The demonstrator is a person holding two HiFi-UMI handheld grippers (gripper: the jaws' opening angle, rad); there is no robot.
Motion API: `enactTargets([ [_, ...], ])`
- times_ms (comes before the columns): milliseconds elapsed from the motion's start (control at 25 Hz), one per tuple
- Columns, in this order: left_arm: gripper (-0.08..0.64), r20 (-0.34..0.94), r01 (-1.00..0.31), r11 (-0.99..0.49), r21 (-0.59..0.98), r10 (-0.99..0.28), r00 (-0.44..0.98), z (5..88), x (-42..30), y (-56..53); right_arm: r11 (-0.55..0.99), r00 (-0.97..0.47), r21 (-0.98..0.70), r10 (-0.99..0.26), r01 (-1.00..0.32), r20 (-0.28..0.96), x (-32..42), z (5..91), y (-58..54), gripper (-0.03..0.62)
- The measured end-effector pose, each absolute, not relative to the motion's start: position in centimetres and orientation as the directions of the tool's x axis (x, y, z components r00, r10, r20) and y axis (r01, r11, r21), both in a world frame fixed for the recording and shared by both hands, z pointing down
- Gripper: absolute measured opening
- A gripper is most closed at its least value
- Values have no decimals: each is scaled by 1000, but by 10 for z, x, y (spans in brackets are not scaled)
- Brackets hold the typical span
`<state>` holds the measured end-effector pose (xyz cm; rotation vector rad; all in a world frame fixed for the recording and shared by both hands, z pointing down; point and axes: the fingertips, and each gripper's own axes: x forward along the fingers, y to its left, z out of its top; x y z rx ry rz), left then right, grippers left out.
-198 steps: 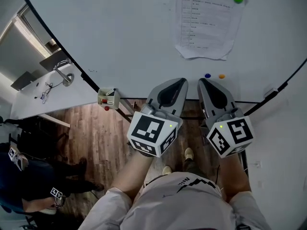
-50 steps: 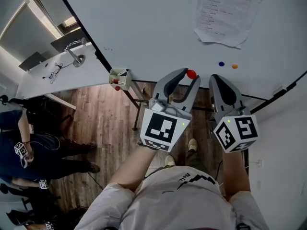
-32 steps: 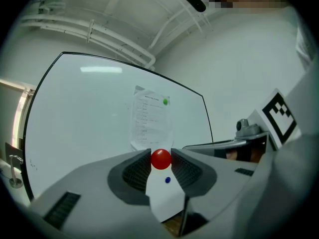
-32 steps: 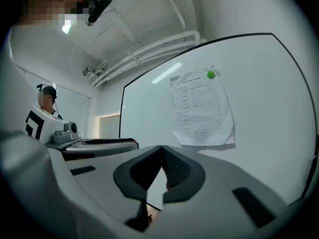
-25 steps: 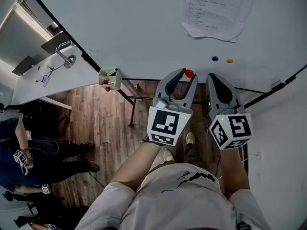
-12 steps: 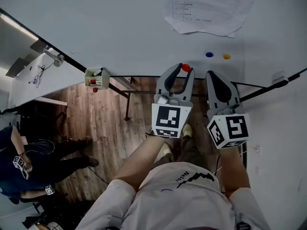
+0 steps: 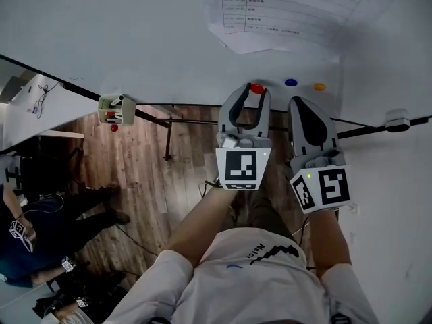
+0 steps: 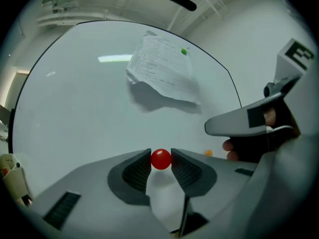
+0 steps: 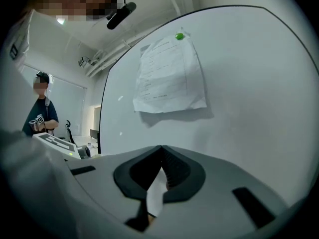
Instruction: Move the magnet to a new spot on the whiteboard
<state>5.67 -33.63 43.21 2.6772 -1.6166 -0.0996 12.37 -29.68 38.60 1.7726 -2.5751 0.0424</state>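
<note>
A small round red magnet (image 8: 161, 159) is pinched between the tips of my left gripper (image 8: 161, 160); the head view shows that red magnet (image 7: 257, 88) at the left gripper (image 7: 254, 92) tips, close to the lower edge of the whiteboard (image 7: 135, 32). My right gripper (image 7: 300, 106) hangs beside it on the right, its jaws together with nothing between them, and the right gripper (image 9: 162, 156) looks at the board. A paper sheet (image 7: 283, 9) hangs on the board, held by a green magnet (image 9: 179, 36).
A blue magnet (image 7: 291, 82) and an orange magnet (image 7: 319, 86) stick to the board just above the right gripper. A marker holder (image 7: 113, 109) hangs at the board's lower edge on the left. A person (image 7: 27, 248) stands on the wooden floor at far left.
The red magnet left the paper's top corner and now sits in my left gripper, low by the board's edge. Over the last second the view shifted; both grippers stay near the board's bottom.
</note>
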Motion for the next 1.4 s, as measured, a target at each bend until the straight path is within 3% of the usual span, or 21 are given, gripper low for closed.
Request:
enactTargets([
  [920,133,-117,-925,-375,66,-923,366,452,76,-365,386,-386,-7,-921,-922,58,144,416,-330,12],
  [1400,133,-128,-901,-420,107,-905,407,453,74,-360,391,-392,-19,-918,-920,61,140,419,-328,12],
])
